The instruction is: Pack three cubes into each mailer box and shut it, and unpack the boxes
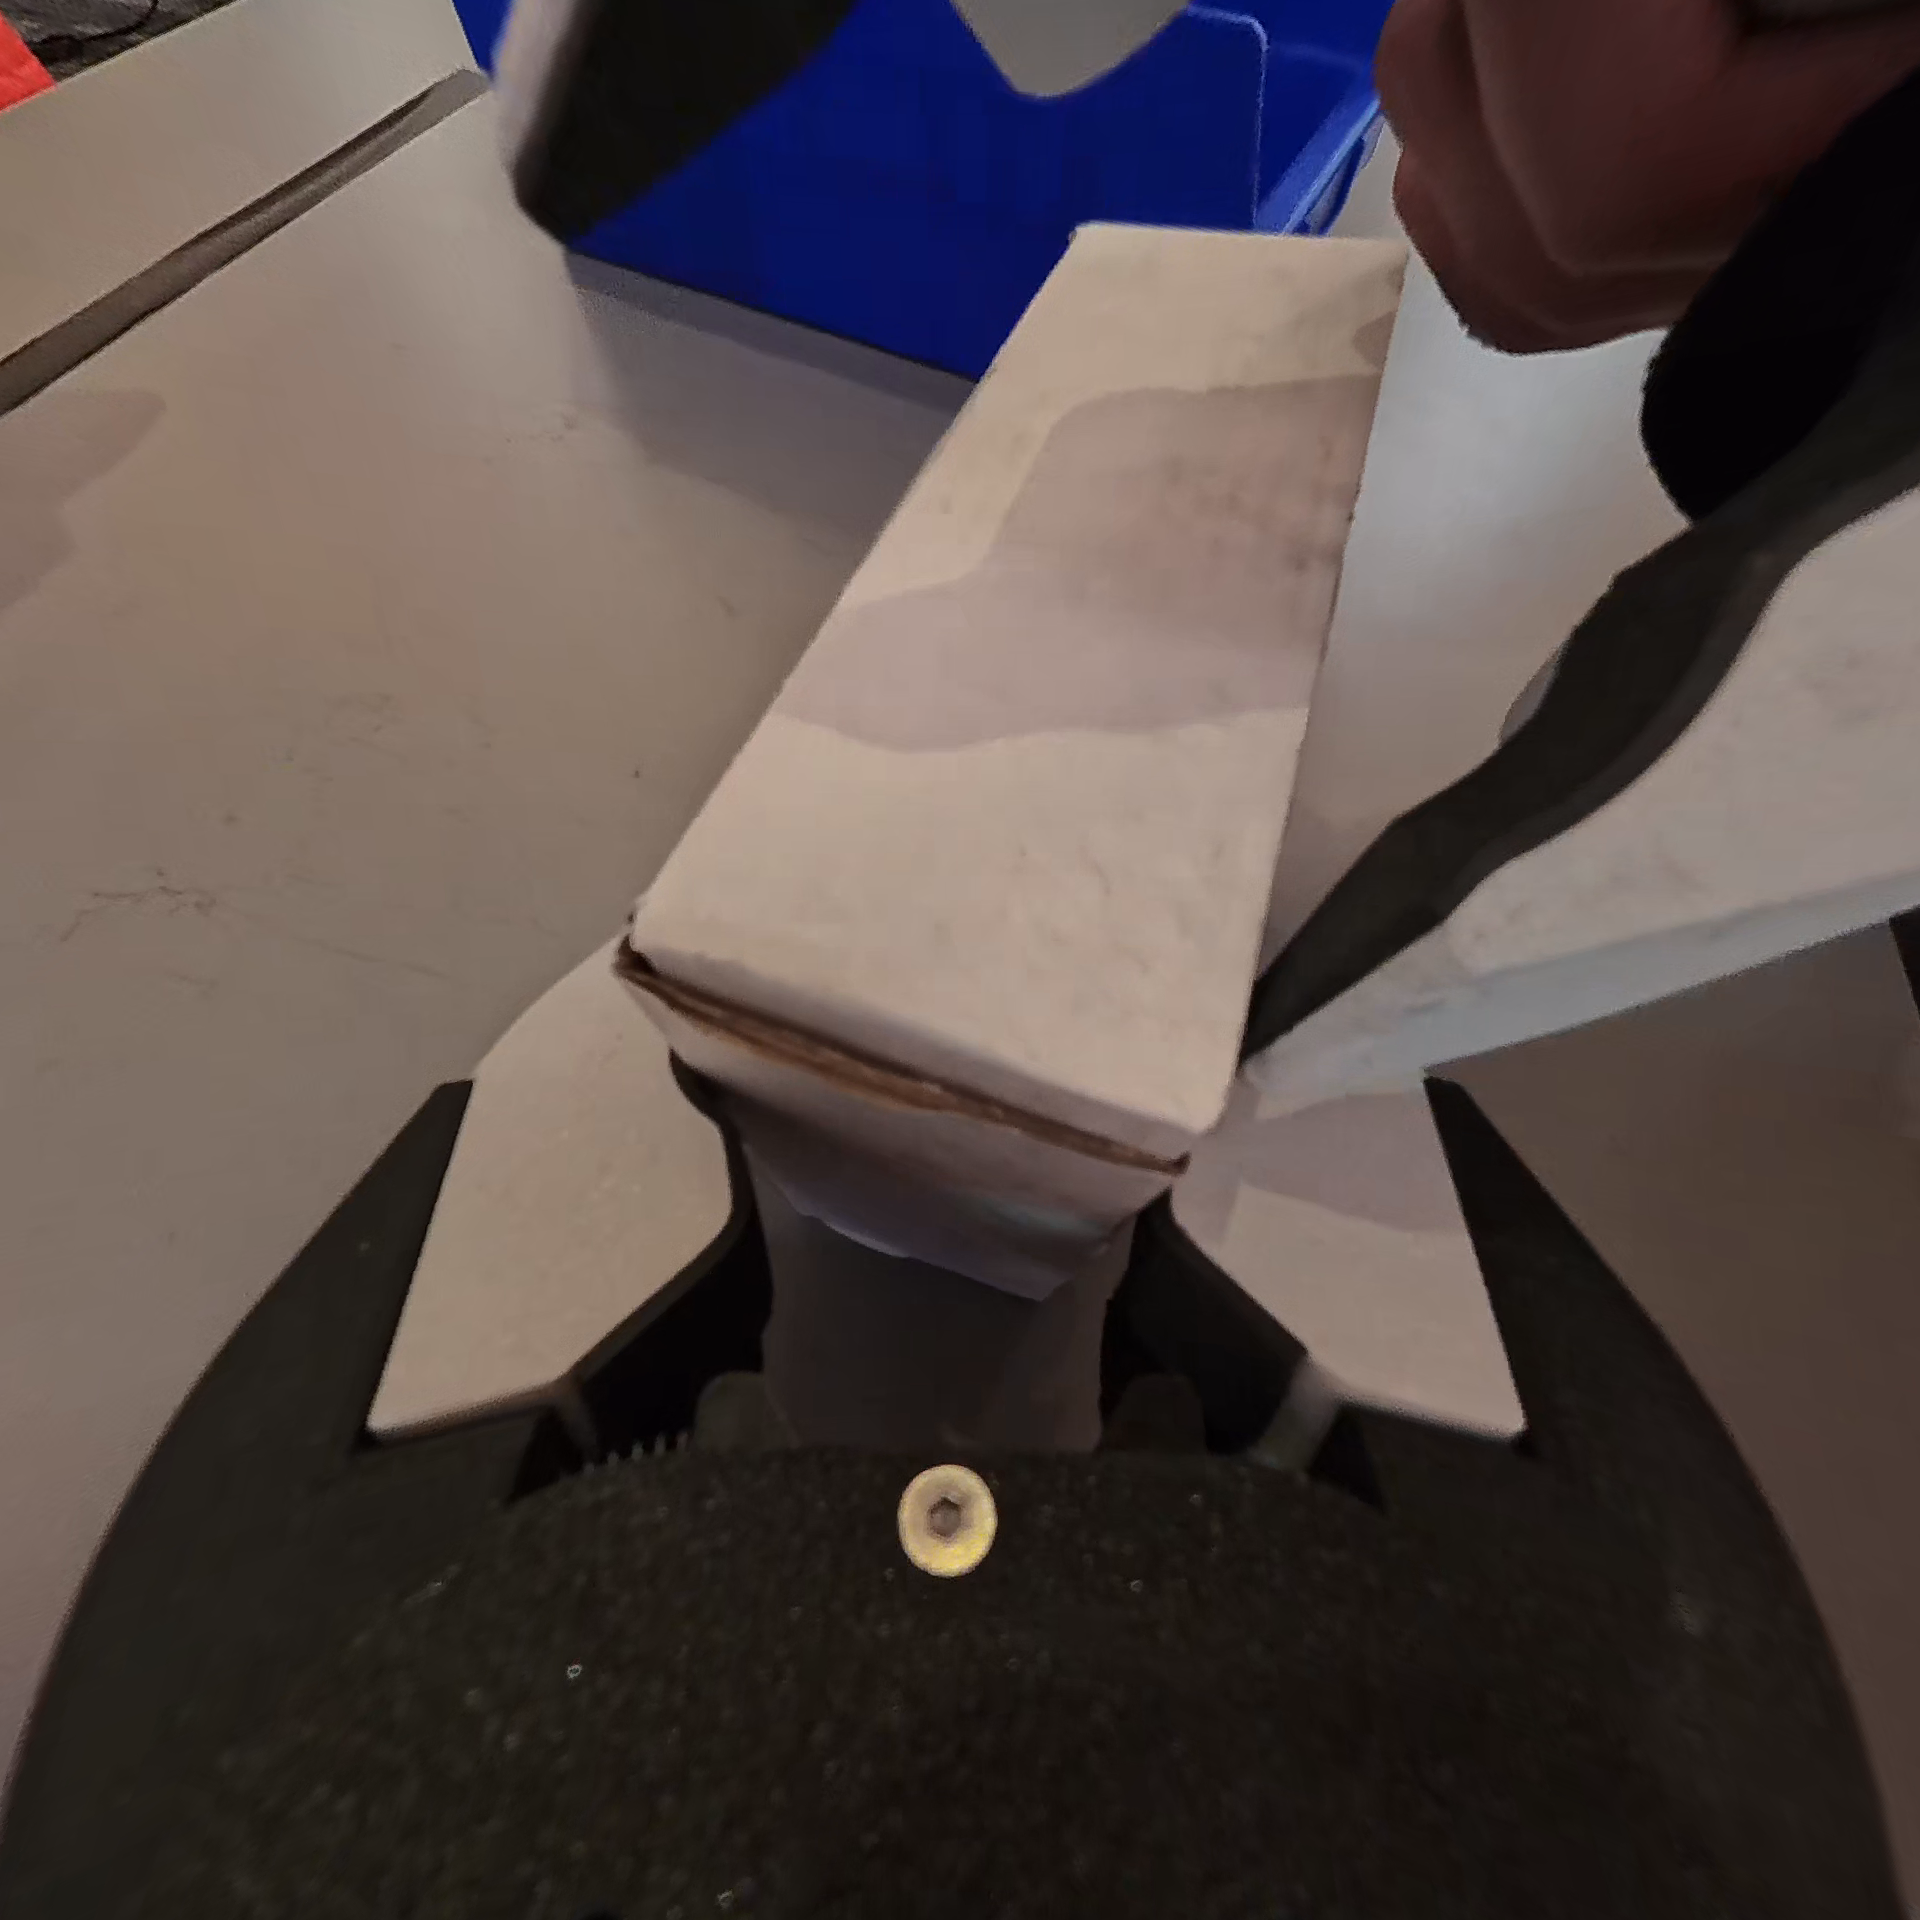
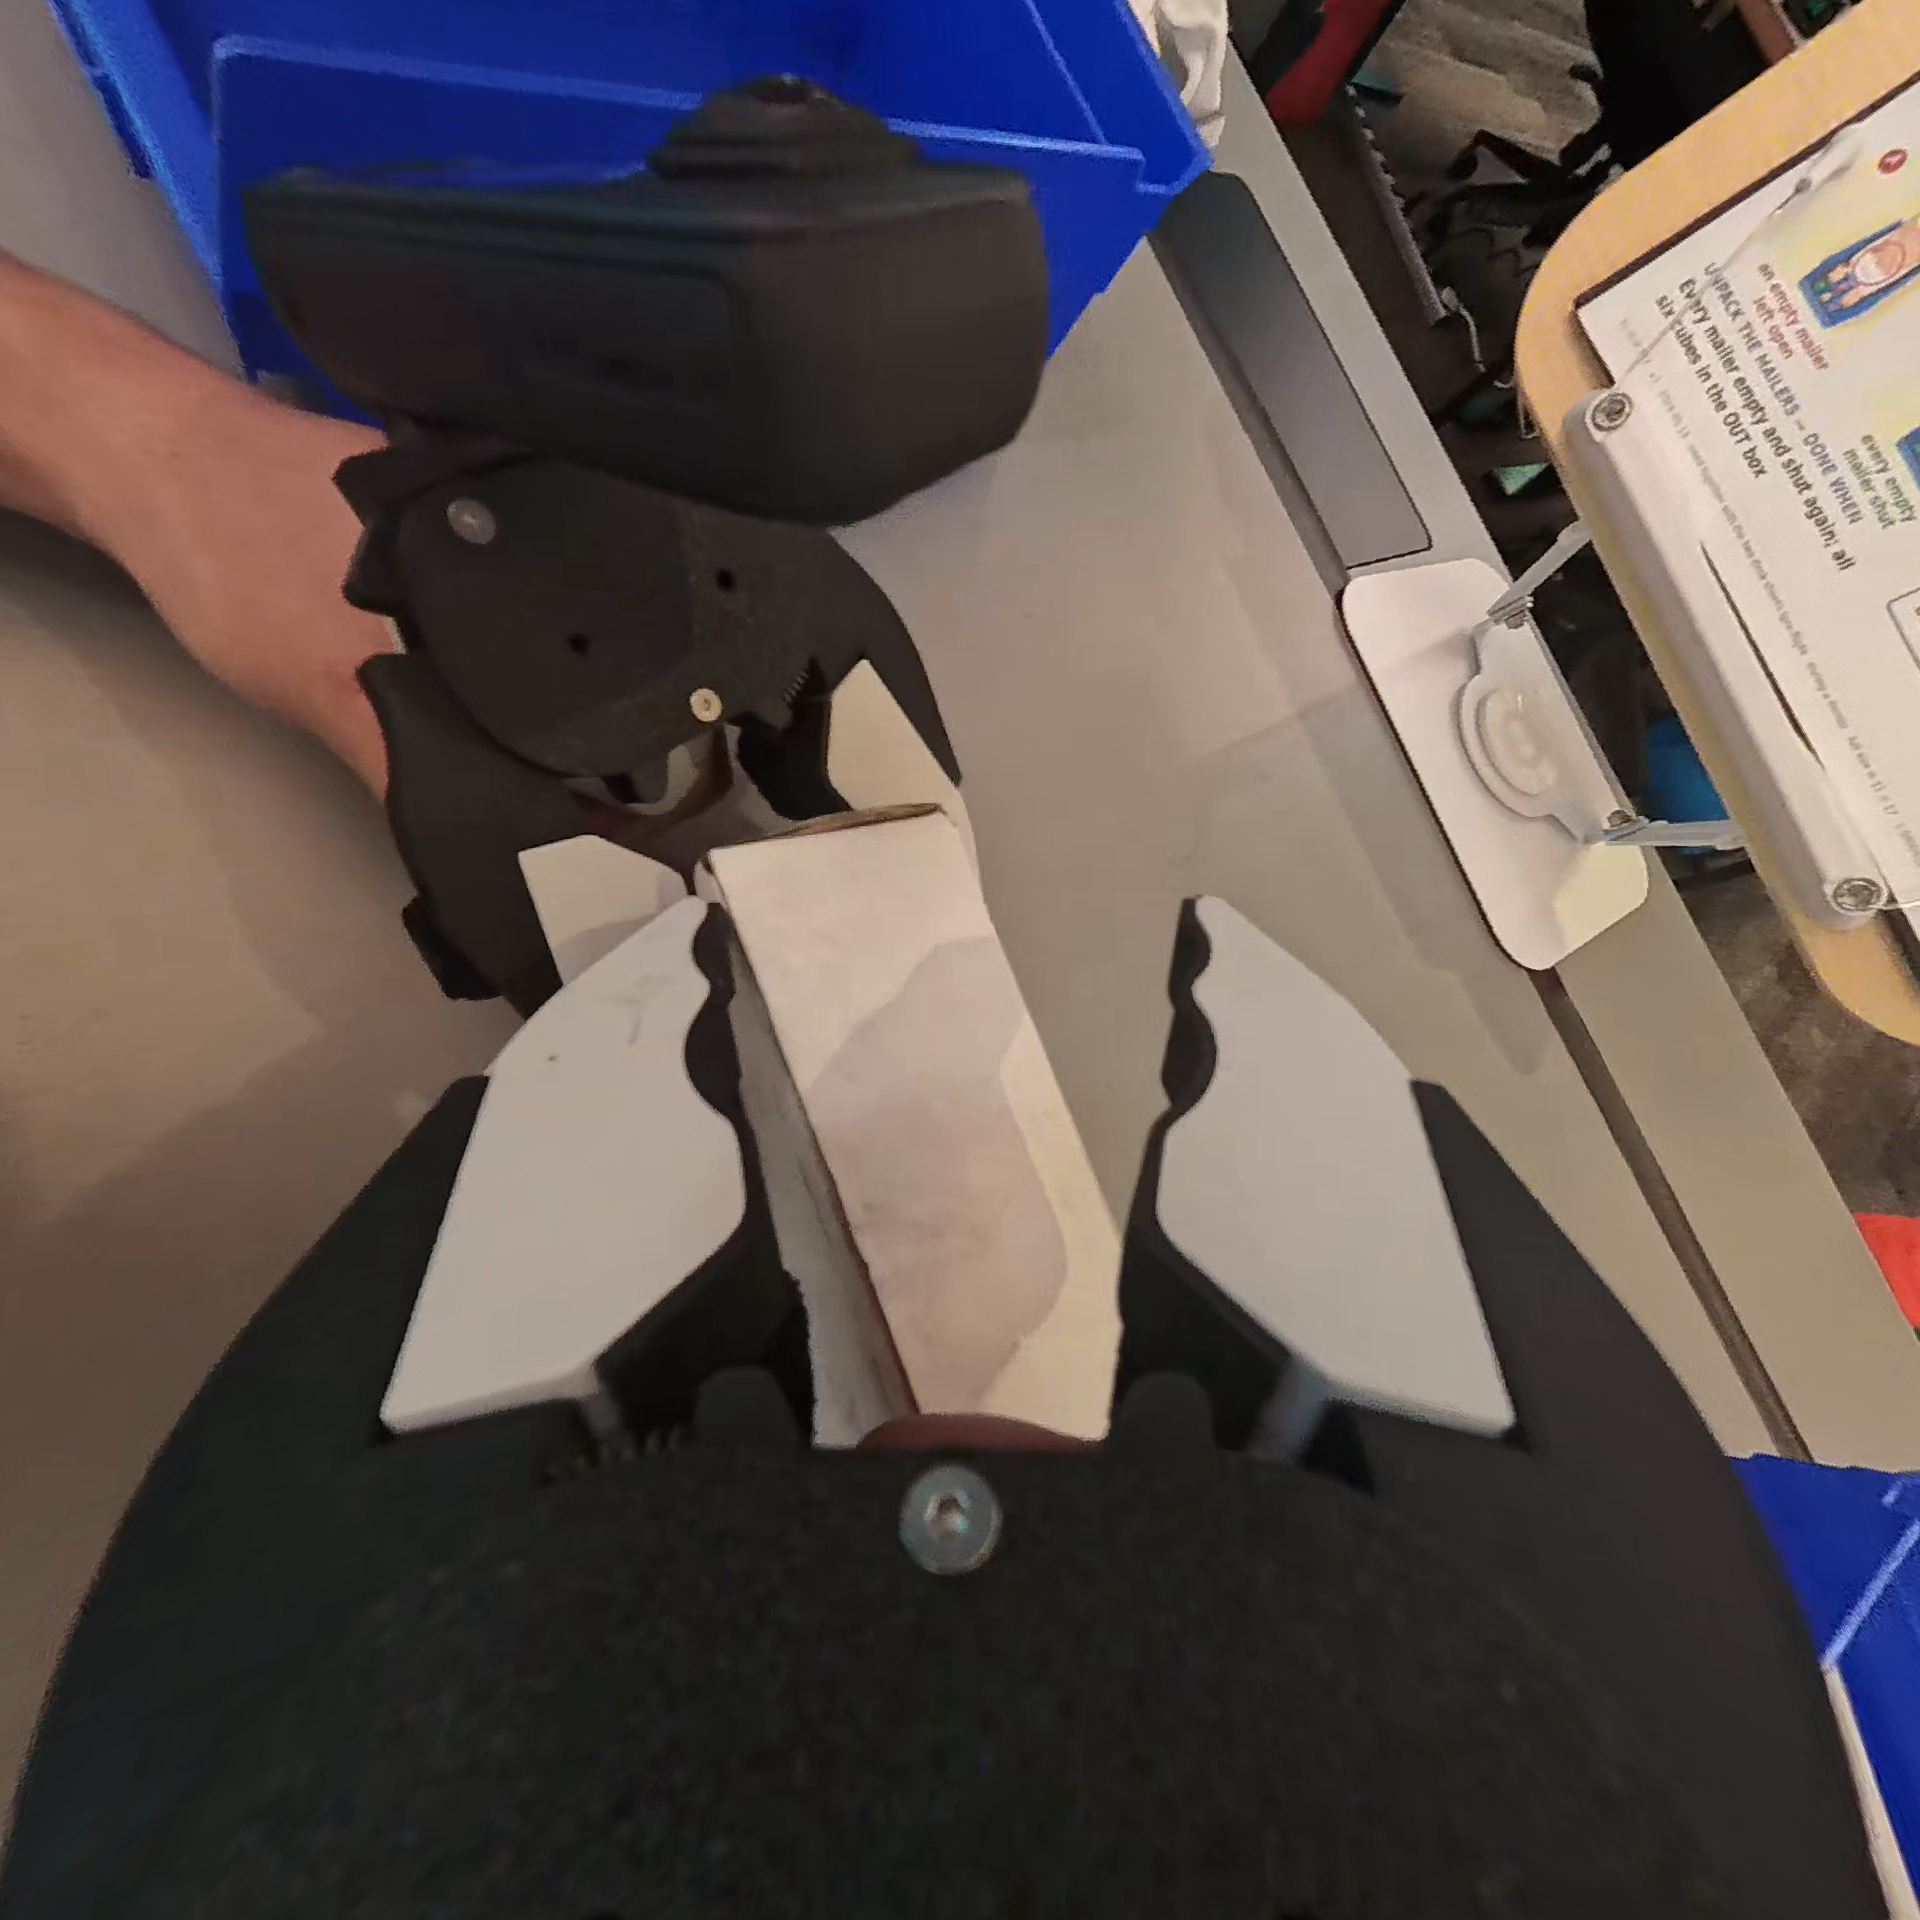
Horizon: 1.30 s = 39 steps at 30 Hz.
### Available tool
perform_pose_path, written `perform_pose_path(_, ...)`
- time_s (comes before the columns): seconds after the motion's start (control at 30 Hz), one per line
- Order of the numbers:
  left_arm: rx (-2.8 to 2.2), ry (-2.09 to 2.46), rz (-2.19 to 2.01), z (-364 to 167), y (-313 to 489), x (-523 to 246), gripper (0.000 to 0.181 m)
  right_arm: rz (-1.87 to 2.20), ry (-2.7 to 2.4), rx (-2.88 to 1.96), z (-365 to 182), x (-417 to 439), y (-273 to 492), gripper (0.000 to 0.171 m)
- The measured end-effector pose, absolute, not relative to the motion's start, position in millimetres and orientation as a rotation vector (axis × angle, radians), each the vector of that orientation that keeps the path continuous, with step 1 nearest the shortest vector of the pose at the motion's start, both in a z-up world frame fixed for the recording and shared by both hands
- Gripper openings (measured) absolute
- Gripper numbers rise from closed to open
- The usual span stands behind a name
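Plainly, both grippers met at one white box.
Mailer box (image 1: 997,727): closed, white, long and narrow, lifted off the grey table (image 1: 312,623) between the two tools, in front of a blue bin (image 2: 644,62).
Left gripper (image 1: 935,1164): fingers pinched tight on the box's near end flap; the person's hand (image 2: 208,520) gripped its handle.
Right gripper (image 2: 935,997): fingers spread wide, the box lying between them against the left finger (image 2: 582,1143), the right finger apart from it; whether it held the box, I cannot tell.
Cubes: none visible.
Table edge, right: a printed sheet (image 2: 1766,416) on a wooden board.
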<state>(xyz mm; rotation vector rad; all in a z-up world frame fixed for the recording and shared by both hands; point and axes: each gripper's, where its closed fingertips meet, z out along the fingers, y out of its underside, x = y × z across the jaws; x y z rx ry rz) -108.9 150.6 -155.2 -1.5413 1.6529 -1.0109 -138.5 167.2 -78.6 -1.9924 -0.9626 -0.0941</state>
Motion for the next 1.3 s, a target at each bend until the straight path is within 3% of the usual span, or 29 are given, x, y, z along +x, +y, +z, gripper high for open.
perform_pose_path(0.1,-1.546,1.65,-1.017,-155.1,151.1,-108.7,0.085,-0.094,-0.956,-1.977,-76.1,-138.6,167.9,0.079)
perform_pose_path(0.13,-1.54,1.654,-1.012,-155.3,150.5,-108.6,0.085,-0.075,-0.93,-1.942,-68.2,-139.5,168.8,0.067)
perform_pose_path(0.27,-1.532,1.661,-1.001,-155.8,149.6,-108.6,0.085,-0.084,-0.876,-1.916,-51.2,-132.9,175.8,0.066)
perform_pose_path(0.3,-1.518,1.671,-0.991,-156.0,148.2,-108.7,0.085,-0.088,-0.844,-1.884,-41.6,-130.0,177.7,0.04)
perform_pose_path(0.37,-1.499,1.676,-0.977,-155.8,146.7,-109.1,0.085,-0.062,-0.884,-1.865,-33.7,-128.8,174.2,0.024)
perform_pose_path(0.43,-1.526,1.669,-0.998,-156.0,148.3,-109.1,0.085,0.006,-0.918,-1.925,-37.0,-126.8,162.9,0.056)
perform_pose_path(0.57,-1.518,1.674,-0.992,-156.2,148.0,-109.4,0.085,-0.169,-0.933,-1.976,-37.2,-71.7,140.4,0.055)
perform_pose_path(0.63,-1.516,1.676,-0.991,-156.2,147.8,-109.5,0.085,-0.157,-0.977,-2.079,-53.5,-48.7,120.8,0.068)
perform_pose_path(0.83,-1.422,1.679,-0.905,-153.4,148.4,-109.8,0.085,-0.321,-0.871,-2.083,-59.9,-3.7,133.7,0.042)
perform_pose_path(0.9,-1.322,1.624,-0.671,-150.1,167.8,-110.7,0.084,-0.279,-0.774,-2.047,-49.0,-1.2,146.2,0.051)
perform_pose_path(1.0,-1.252,1.58,-0.405,-149.8,193.8,-117.5,0.084,-0.149,-0.815,-2.029,-54.7,-24.1,150.1,0.045)
perform_pose_path(1.13,-1.157,1.569,-0.206,-150.7,206.2,-121.1,0.084,-0.272,-1.003,-1.892,-61.5,-62.1,154.1,0.043)
perform_pose_path(1.17,-1.129,1.564,-0.128,-151.6,209.8,-122.0,0.084,-0.291,-1.051,-1.865,-65.3,-71.5,154.3,0.036)
perform_pose_path(1.2,-1.12,1.55,-0.074,-151.9,212.3,-123.2,0.084,-0.304,-1.103,-1.85,-70.9,-79.2,153.3,0.016)
perform_pose_path(1.3,-1.214,1.487,-0.016,-154.3,215.5,-133.3,0.082,-0.379,-1.156,-1.835,-83.2,-83.5,151.8,0.009)
